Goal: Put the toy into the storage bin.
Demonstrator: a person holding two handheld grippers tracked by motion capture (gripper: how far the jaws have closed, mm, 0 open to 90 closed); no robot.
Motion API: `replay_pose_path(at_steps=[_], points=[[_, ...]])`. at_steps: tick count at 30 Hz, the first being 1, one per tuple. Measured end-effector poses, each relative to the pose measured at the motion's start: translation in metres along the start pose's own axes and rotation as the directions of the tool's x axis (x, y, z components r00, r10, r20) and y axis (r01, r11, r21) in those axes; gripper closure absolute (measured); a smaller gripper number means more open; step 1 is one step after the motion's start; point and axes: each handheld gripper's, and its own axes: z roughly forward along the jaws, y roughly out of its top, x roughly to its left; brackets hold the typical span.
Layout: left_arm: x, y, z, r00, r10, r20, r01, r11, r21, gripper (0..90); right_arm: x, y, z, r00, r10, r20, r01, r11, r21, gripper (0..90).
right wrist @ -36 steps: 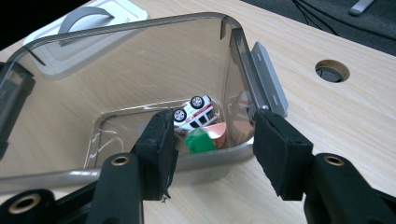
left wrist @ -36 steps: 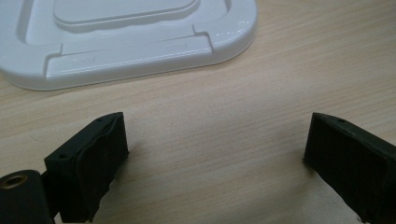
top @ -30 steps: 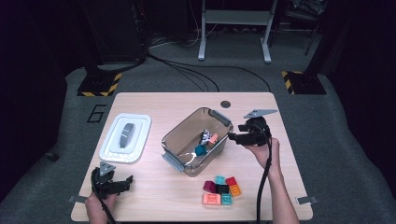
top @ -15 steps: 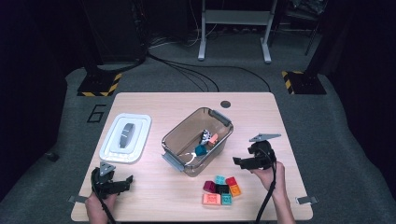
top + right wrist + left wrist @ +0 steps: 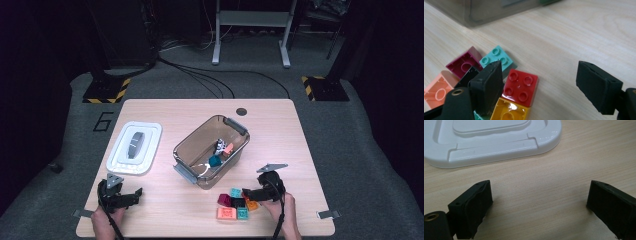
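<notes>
Table [image 5: 165,205] wooden, carries everything. Brown clear bin [image 5: 192,145] at centre, few small blocks inside, colours hard to make out from high view. White lid [image 5: 134,147] flat, left of bin. Brick cluster [image 5: 235,205] near front edge, right of centre. Right gripper [image 5: 248,193] low over cluster, jaws apart after recent widening then slight closing, nothing pinched; red brick [image 5: 521,87] between them, left pad beside it. Left gripper [image 5: 134,194] jaws spread, bare wood between, lid just ahead.
</notes>
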Motion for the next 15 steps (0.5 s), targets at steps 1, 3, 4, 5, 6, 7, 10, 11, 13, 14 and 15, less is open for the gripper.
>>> replay_pose_path(at_steps=[1,3,4,5,6,7,10,11,13,14,15], points=[[0.000,0.000,0.000,1.0000,0.000,0.000,0.000,1.0000,0.000,6.0,0.001,-0.001,0.001,1.0000,0.001,0.001,-0.001,1.000,0.000,21.2],[0.000,0.000,0.000,1.0000,0.000,0.000,0.000,1.0000,0.000,6.0,0.001,-0.004,0.003,0.9999,-0.002,0.010,0.002,1.000,0.006,22.2],[0.000,0.000,0.000,1.0000,-0.001,0.000,0.001,1.0000,0.000,6.0,0.001,-0.005,0.004,0.9999,-0.003,0.011,0.003,1.000,0.009,22.3],[0.000,0.000,0.000,1.0000,0.000,0.000,0.000,1.0000,0.000,6.0,0.001,-0.006,0.005,0.9999,-0.001,0.014,0.001,1.000,0.013,22.6],[0.000,0.000,0.000,1.0000,0.000,0.000,0.000,1.0000,0.000,5.9,0.001,-0.006,0.005,0.9998,-0.003,0.018,0.002,1.000,0.013,22.9],[0.000,0.000,0.000,1.0000,0.000,0.000,0.000,1.0000,0.000,6.0,0.002,-0.007,0.005,0.9998,0.002,0.019,-0.002,1.000,0.015,23.1],[0.000,0.000,0.000,1.0000,-0.001,0.000,0.001,1.0000,-0.001,6.0,0.001,-0.007,0.006,0.9997,0.005,0.023,-0.005,1.000,0.009,24.2],[0.000,0.000,0.000,1.0000,0.000,0.000,0.000,1.0000,0.000,6.0,-0.001,-0.007,0.006,0.9995,0.009,0.029,-0.010,1.000,0.003,24.5],[0.000,0.000,0.000,1.0000,0.000,0.000,0.000,1.0000,0.000,6.0,-0.005,-0.006,0.005,0.9990,0.014,0.041,-0.014,1.000,0.000,25.9],[0.000,0.000,0.000,1.0000,0.000,0.000,0.000,1.0000,0.000,6.0,-0.006,-0.005,0.005,0.9984,0.022,0.052,-0.021,1.000,-0.006,26.7],[0.000,0.000,0.000,1.0000,0.000,0.000,0.000,1.0000,0.000,6.0,-0.008,-0.004,0.004,0.9976,0.024,0.065,-0.024,1.000,-0.010,27.0]])
